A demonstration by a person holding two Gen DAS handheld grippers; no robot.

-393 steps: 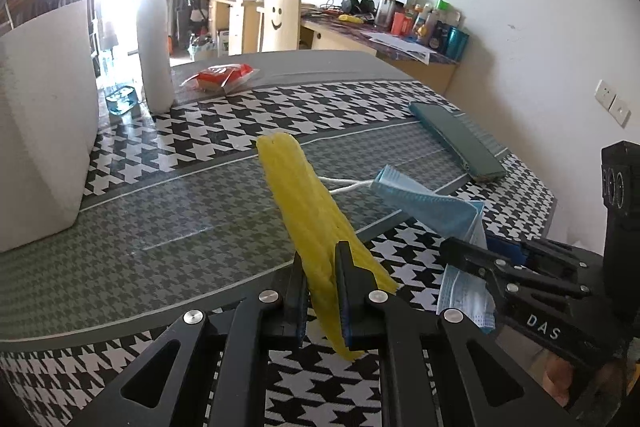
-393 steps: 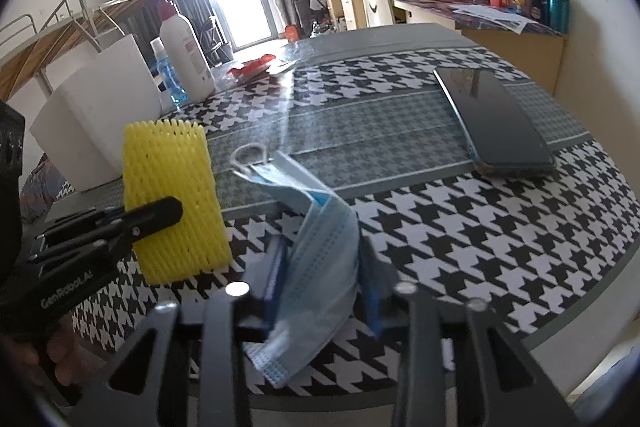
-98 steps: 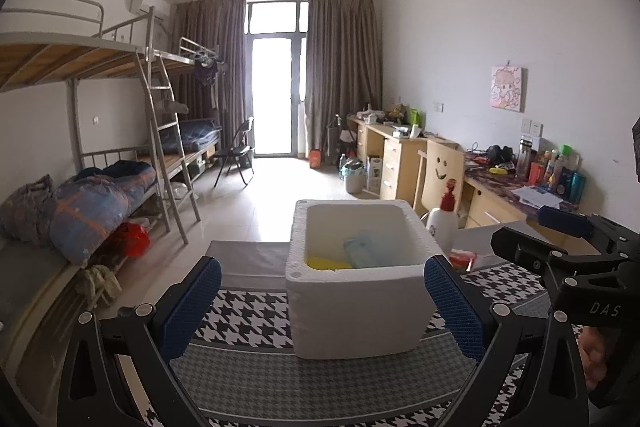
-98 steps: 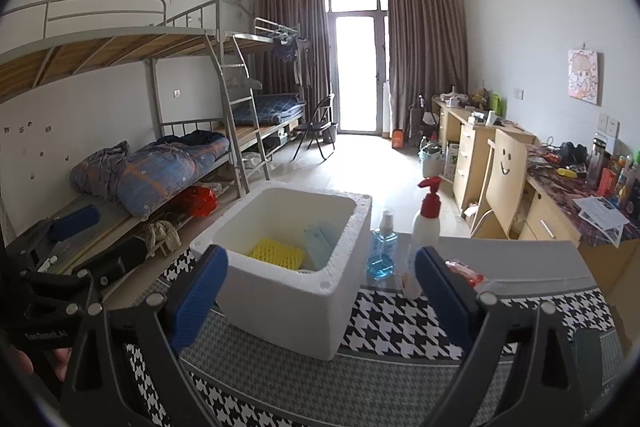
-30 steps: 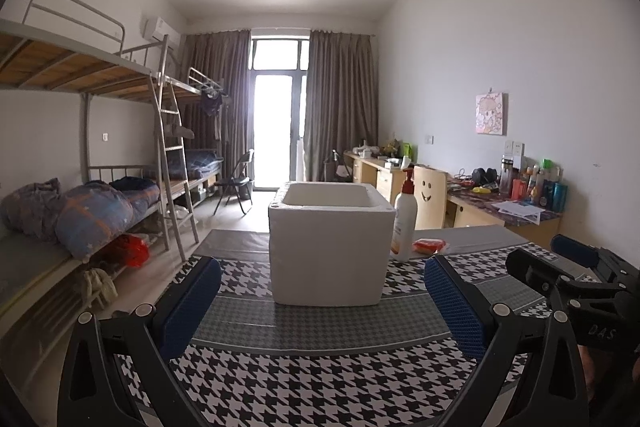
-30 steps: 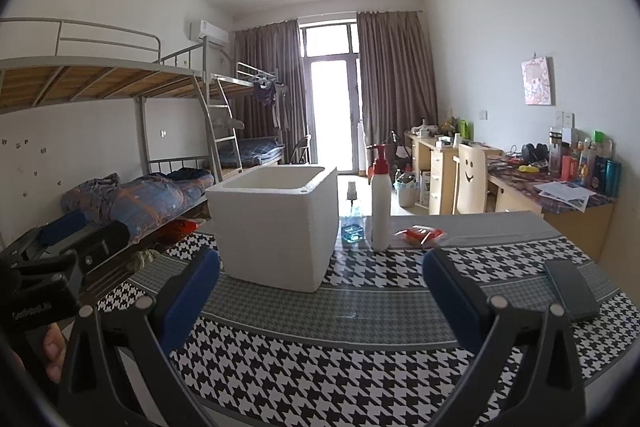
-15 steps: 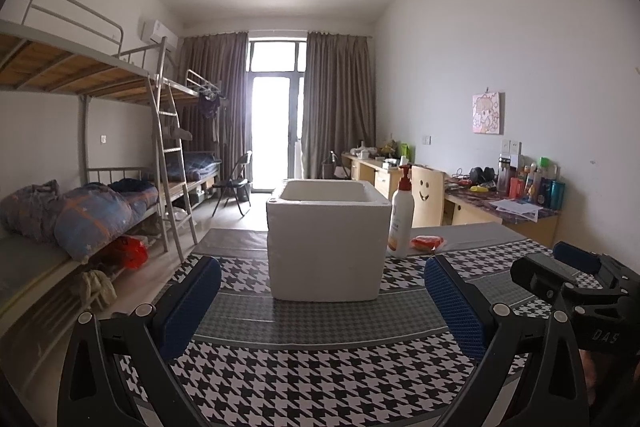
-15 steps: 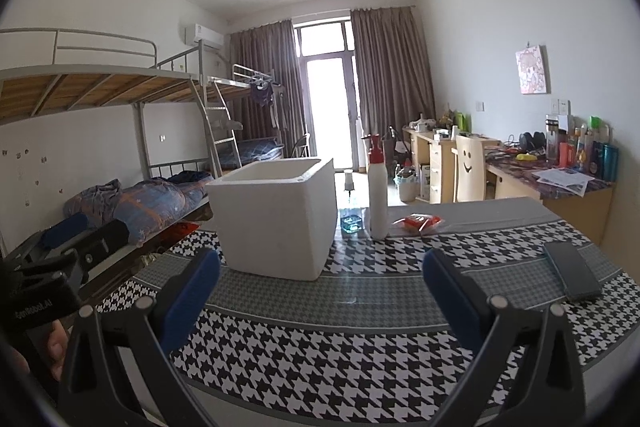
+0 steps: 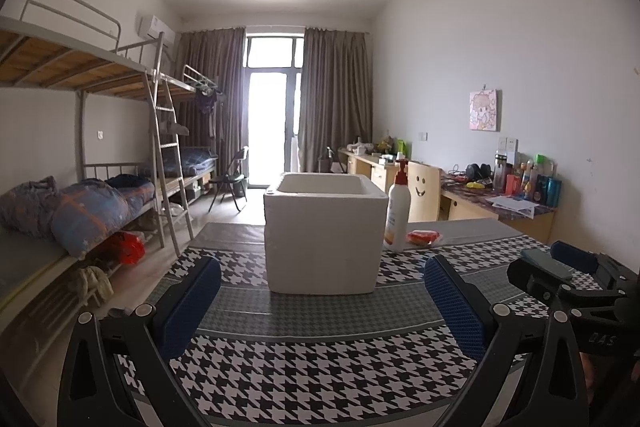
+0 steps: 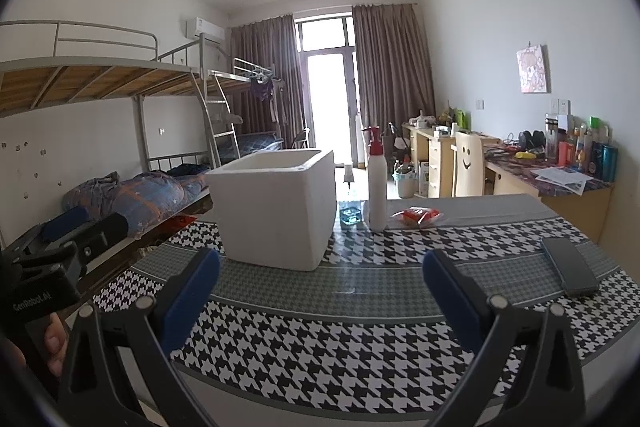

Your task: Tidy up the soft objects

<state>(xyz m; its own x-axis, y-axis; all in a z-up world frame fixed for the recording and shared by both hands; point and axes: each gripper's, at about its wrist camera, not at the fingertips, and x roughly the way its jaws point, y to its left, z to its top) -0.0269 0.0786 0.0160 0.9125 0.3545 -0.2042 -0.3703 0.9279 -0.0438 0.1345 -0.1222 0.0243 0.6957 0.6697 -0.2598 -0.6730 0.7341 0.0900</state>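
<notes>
Left claw [image 9: 320,301]: jaws spread wide, nothing between the blue pads, low in the frame over the houndstooth-covered bench [image 9: 320,359].
Right claw [image 10: 320,291]: likewise spread wide and empty, low centre of its frame.
Box: the white foam box [image 9: 325,235] stands upright at mid-frame, dead ahead of the left claw; in the right view [image 10: 276,211] it sits left of centre.
Soft things: none lies on the bench; the box's inside is hidden from both cameras, so its contents cannot be told.
Neighbours: a white pump bottle with a red top [image 10: 377,183] stands just right of the box, a red packet [image 10: 418,215] beside it, and a dark flat phone [image 10: 570,267] lies at the right edge.
Judgement: sorting looks finished; the left claw is better lined up with the box.
</notes>
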